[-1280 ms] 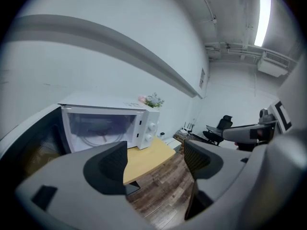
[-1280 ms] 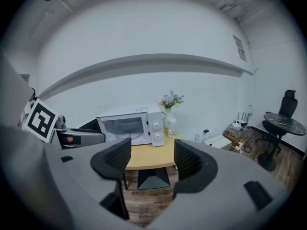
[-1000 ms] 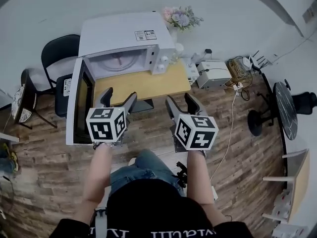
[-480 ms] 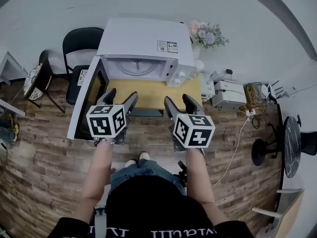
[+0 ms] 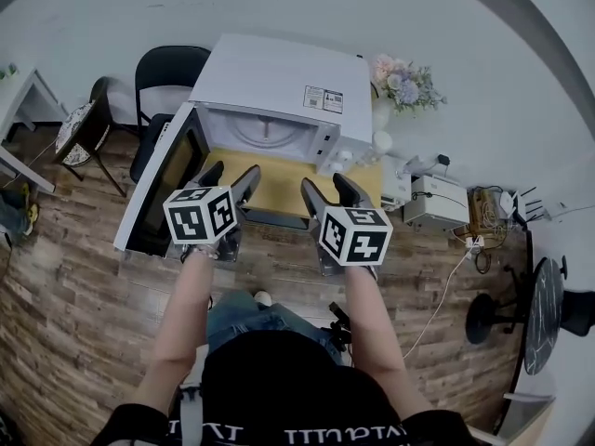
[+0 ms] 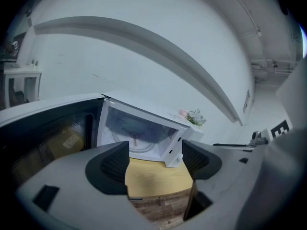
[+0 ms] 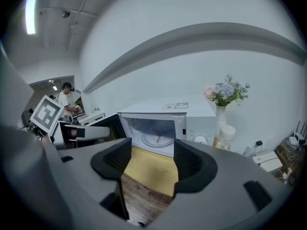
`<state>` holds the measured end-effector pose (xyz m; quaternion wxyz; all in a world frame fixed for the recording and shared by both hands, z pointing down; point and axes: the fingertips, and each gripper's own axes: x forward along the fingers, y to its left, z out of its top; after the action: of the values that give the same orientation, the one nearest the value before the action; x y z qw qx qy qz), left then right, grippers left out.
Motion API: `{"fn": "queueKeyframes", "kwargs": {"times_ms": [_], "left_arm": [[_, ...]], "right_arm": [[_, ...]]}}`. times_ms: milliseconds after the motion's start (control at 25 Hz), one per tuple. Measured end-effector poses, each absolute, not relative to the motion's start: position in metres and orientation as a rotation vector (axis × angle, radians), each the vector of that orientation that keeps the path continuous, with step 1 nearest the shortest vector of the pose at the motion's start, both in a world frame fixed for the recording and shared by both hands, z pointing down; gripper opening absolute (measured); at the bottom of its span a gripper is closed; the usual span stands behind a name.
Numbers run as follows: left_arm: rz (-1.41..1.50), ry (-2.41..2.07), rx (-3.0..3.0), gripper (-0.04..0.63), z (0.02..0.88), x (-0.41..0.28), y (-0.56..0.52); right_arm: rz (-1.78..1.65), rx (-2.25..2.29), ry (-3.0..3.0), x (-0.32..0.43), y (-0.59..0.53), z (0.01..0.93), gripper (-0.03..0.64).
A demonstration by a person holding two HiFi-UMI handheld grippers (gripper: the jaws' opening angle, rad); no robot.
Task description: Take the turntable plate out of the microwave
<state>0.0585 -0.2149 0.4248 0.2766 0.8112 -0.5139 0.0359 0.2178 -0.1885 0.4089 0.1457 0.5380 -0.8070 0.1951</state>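
Note:
The white microwave (image 5: 279,86) stands on a wooden table (image 5: 284,182) with its door (image 5: 163,189) swung open to the left. The glass turntable plate (image 5: 268,130) lies inside the cavity; it also shows in the left gripper view (image 6: 135,134) and the right gripper view (image 7: 156,139). My left gripper (image 5: 232,177) and right gripper (image 5: 325,186) are held side by side at the table's front edge, short of the cavity, both pointing at it. Both are open and empty. The left jaws have just been closing slightly with nothing between them.
A vase of flowers (image 5: 404,82) and a small white jar stand right of the microwave. Behind the open door is a black chair (image 5: 172,72). A white box (image 5: 437,203) and cables lie on the wood floor at the right. A person (image 7: 64,97) is far off.
Both grippers have moved forward toward the microwave, their fingertips now over the table's front edge. The head view has swung so the microwave sits nearer and more central.

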Motion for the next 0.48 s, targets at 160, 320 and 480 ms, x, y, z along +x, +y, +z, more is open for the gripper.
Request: {"fn": "queueKeyframes", "kwargs": {"times_ms": [160, 320, 480], "left_arm": [[-0.013, -1.344, 2.134, 0.343, 0.434, 0.061, -0.232], [-0.054, -1.317, 2.075, 0.334, 0.449, 0.057, -0.251], [-0.046, -1.272, 2.06, 0.334, 0.466, 0.061, -0.27]], "right_arm": [[0.598, 1.517, -2.361, 0.211, -0.208, 0.417, 0.285], [0.676, 1.494, -2.366, 0.2, -0.224, 0.43, 0.281], [0.727, 1.492, -2.378, 0.19, -0.239, 0.443, 0.276]]}}
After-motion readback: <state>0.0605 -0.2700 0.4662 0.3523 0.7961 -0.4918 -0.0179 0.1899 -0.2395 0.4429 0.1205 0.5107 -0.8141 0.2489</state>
